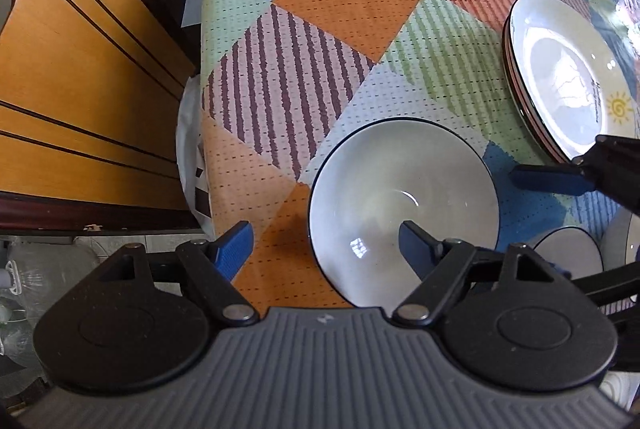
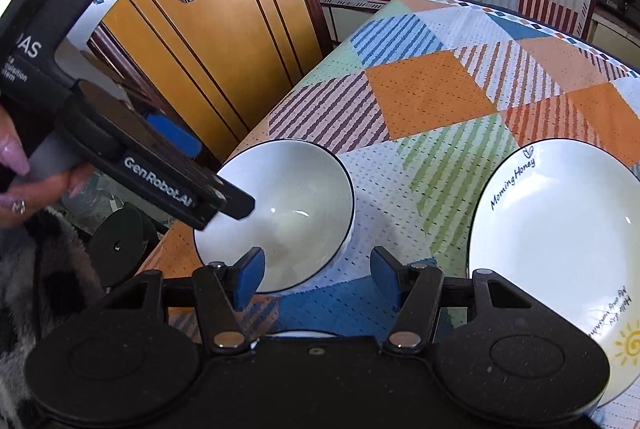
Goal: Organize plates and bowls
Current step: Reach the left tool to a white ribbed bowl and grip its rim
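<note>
The left gripper (image 1: 325, 243), fingers open, straddles the bowl (image 1: 404, 205) rim, one finger inside, nearer than the open right gripper (image 2: 317, 271).

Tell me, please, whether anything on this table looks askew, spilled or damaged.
Nothing stands out. The white bowl sits upright and empty near the table edge, and the stacked plates lie flat and aligned, with no chips or spills visible.

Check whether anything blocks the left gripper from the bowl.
Nothing visible does. The left gripper has its jaws open astride the near rim of the bowl, one inside, one outside. The right gripper is open, off to the bowl's side, near the plates.
</note>
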Tool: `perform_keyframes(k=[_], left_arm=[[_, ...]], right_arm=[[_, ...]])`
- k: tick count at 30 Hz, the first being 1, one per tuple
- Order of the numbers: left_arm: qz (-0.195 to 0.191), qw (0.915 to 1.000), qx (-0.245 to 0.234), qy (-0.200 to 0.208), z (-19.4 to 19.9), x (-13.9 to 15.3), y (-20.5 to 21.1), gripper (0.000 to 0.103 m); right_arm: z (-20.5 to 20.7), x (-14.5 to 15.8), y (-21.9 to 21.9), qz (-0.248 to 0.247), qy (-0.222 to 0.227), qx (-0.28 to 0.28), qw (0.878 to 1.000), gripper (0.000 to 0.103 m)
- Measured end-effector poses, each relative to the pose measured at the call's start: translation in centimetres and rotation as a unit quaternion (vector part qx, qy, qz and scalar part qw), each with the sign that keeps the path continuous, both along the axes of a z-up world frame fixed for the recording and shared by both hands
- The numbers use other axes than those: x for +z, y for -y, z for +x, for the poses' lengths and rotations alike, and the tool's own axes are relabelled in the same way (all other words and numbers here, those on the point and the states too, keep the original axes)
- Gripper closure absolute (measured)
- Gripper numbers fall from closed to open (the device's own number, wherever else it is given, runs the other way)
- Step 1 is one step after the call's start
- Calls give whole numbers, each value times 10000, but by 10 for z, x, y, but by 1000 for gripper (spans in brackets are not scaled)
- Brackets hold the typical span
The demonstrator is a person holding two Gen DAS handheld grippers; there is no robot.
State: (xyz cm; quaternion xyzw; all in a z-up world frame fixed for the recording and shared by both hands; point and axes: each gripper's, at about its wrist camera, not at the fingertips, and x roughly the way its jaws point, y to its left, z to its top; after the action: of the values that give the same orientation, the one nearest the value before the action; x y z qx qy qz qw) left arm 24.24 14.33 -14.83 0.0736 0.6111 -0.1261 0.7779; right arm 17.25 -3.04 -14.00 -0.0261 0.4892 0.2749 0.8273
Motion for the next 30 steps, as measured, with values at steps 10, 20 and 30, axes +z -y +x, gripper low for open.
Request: perform_keyframes(k=[10, 20, 30], left_arm=[[129, 9999, -73, 16, -1, -13, 8, 78], [405, 9974, -171, 571, -10, -5, 17, 92], [185, 9964, -72, 829, 1, 12, 25, 92]], right_arm=[[18, -20, -4, -67, -419, -359, 9985, 79], [26, -24, -7, -160, -631, -621, 9959, 84], [38, -20, 15, 214, -818, -1070, 9907, 90]])
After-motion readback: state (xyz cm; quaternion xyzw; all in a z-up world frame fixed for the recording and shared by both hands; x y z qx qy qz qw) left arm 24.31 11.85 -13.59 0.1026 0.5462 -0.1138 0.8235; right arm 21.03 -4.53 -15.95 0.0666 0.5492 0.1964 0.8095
